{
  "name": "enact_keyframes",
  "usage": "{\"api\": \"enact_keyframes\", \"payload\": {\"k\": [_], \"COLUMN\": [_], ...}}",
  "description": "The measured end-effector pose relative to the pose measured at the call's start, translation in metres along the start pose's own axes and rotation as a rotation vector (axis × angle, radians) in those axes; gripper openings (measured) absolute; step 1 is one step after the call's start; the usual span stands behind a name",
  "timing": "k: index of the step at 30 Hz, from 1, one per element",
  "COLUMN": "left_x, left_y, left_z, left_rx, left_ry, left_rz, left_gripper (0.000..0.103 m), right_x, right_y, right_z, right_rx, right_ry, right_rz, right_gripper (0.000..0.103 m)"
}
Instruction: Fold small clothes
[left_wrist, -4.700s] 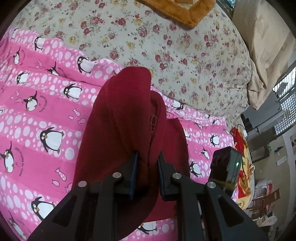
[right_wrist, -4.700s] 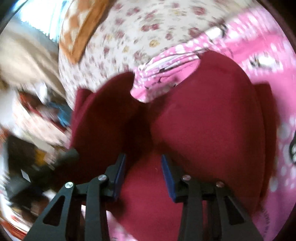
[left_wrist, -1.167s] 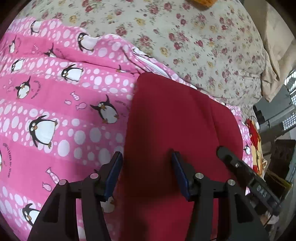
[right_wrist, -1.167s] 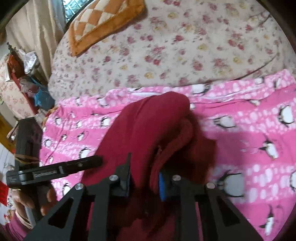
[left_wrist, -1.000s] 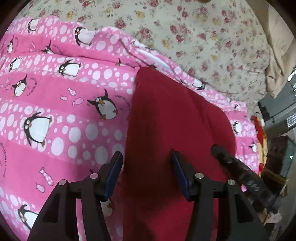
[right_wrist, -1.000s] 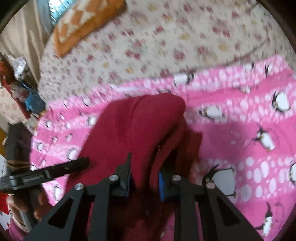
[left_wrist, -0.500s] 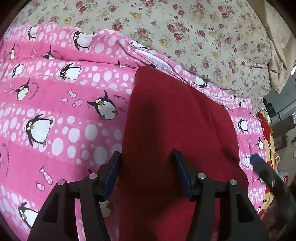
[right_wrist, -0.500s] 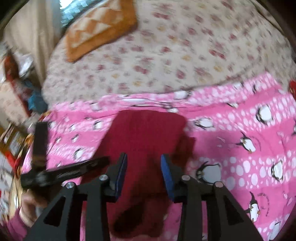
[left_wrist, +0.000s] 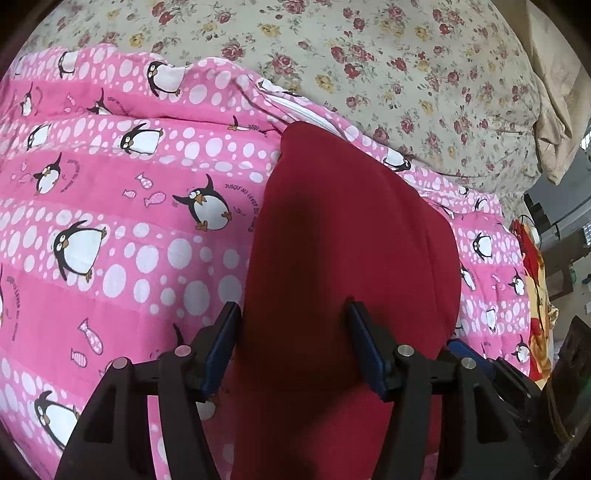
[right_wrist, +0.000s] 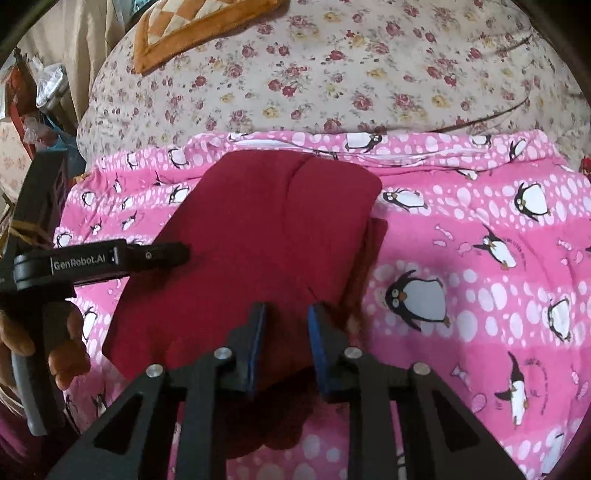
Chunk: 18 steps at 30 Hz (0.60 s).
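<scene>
A dark red garment (left_wrist: 347, 258) lies folded and flat on a pink penguin blanket (left_wrist: 110, 229); it also shows in the right wrist view (right_wrist: 258, 243). My left gripper (left_wrist: 291, 317) is open above the garment's near end, holding nothing. My right gripper (right_wrist: 284, 314) is open, its jaws a small gap apart over the garment's near edge, holding nothing. The left gripper's body (right_wrist: 99, 258) shows at the left of the right wrist view, beside the garment. An under layer of the garment sticks out at its right side (right_wrist: 373, 243).
The pink blanket (right_wrist: 480, 258) lies on a floral bedspread (right_wrist: 351, 74). An orange checked cushion (right_wrist: 192, 22) sits at the back. A beige pillow (left_wrist: 554, 92) is at the bed's right end. Room clutter (right_wrist: 29, 110) stands beyond the bed's edge.
My right gripper has let go of the garment's folded edge and opened, then drawn back. The garment now lies flat. My left gripper stays open over it.
</scene>
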<state>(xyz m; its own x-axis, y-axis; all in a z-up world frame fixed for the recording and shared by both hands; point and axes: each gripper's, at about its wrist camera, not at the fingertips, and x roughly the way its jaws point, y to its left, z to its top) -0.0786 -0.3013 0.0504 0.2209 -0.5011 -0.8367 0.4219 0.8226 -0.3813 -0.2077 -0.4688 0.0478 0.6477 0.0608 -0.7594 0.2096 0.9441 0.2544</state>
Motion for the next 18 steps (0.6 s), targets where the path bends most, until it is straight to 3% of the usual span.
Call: {"api": "enact_keyframes", "payload": {"k": [2,5,7,9,12,15,18], "left_x": [-0.001,0.000,0.003,0.008,0.011,0.018,0.025], "left_y": [0.000,0.000,0.001,0.002,0.008,0.017,0.019], "left_z": [-0.001,-0.002,-0.004,-0.005,-0.006,-0.003,0.001], "left_rx": [0.008,0.005,-0.004,-0.004,-0.017,-0.049,-0.060], "left_ry": [-0.003,-0.005,0.003,0.022,0.022,0.043,0.047], "left_rz": [0.005,0.007,-0.005,-0.016,-0.048,-0.093,-0.120], "left_gripper": [0.043,0.046,0.050,0.056,0.064,0.067,0.071], "right_x": [-0.009,-0.022,-0.012,0.011,0.005,-0.001,0.020], "right_y": [0.001,0.005,0.003,-0.009,-0.024,-0.039,-0.057], "right_z": [0.000,0.004,0.002,-0.007,-0.007,-0.003,0.004], "right_rx": [0.023,0.011,0.011,0.061,0.127,0.185,0.242], "right_ry": [0.005,-0.057,-0.030,0.052,0.010,-0.059,-0.027], "right_rz": [0.005,-0.024,-0.071,-0.023,0.031,0.055,0.140], "right_gripper": [0.023,0.028,0.049,0.057,0.063,0.088,0.091]}}
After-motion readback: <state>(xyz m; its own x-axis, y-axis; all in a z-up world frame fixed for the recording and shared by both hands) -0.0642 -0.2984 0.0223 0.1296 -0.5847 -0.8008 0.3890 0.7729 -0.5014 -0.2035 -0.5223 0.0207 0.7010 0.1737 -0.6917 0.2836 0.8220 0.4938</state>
